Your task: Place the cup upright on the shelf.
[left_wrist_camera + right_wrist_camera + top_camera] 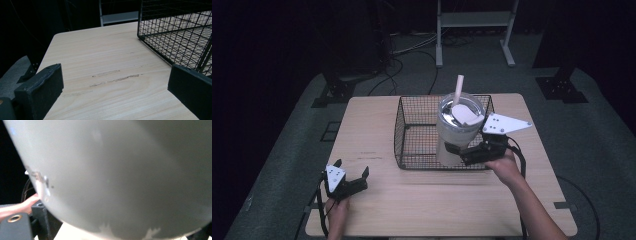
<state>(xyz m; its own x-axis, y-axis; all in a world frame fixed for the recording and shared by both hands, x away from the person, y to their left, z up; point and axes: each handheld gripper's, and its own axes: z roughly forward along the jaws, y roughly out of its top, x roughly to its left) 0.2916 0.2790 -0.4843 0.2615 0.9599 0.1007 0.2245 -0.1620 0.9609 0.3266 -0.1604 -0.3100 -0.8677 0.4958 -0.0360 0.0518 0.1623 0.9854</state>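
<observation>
On the light wooden tabletop point(422, 200), a black wire-mesh basket point(412, 132) is sitting toward the far middle. Inside its right part, a large pale grey tumbler with a clear lid and a cream straw point(458, 127) is standing tilted, its wall pressing close against the right gripper view. Gripping the tumbler's lower part from the right, the right hand-held gripper point(467, 152) is holding it. Near the front left corner, the left hand-held gripper point(351, 180) is resting with jaws spread wide around nothing.
</observation>
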